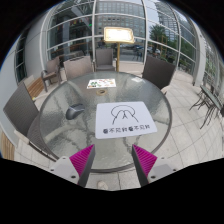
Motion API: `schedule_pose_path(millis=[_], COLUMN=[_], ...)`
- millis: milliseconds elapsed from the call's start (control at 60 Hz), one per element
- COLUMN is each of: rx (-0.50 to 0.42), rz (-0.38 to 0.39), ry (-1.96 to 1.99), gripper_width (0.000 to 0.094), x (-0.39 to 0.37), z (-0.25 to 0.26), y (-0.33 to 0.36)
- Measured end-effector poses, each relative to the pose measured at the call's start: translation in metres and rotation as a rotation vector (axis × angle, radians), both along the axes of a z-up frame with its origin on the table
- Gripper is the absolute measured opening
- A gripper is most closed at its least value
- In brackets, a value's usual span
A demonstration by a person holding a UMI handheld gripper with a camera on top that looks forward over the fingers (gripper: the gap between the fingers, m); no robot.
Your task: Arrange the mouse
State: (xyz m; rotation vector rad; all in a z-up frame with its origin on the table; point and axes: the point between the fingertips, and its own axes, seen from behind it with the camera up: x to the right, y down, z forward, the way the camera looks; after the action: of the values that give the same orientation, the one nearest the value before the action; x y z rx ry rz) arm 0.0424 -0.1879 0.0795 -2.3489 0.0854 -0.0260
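Our fingers (115, 163) are spread apart and hold nothing, hovering over the near rim of the round glass counter (60, 115). Beyond them lies a white mat (127, 112). We see no mouse anywhere, so arranging appears not yet begun.

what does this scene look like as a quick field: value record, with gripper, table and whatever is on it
gripper: gripper open, nothing between its fingers
table: round glass table just ahead of the fingers
on table: white sheet with a printed logo, beyond the fingers; small white item at the far side, too small to identify
mouse: none clearly visible
surroundings: chairs around the table, glass building facade beyond
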Motion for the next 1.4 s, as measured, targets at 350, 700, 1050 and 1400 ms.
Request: schedule_pose_path(millis=[350,700,1050,1400], rx=[-0.082,-0.077,-0.078,-0.119], rz=[0.119,0.109,0.185,0.178], ry=[0.055,0.088,0.078,0.059], gripper_width=[0.0739,0.073,0.0668,0.0317], x=[-0.14,-0.191,-0.231,-0.222], z=[-0.068,-0.091,-0.096,-0.097], y=[0.091,0.226,0.283,0.285])
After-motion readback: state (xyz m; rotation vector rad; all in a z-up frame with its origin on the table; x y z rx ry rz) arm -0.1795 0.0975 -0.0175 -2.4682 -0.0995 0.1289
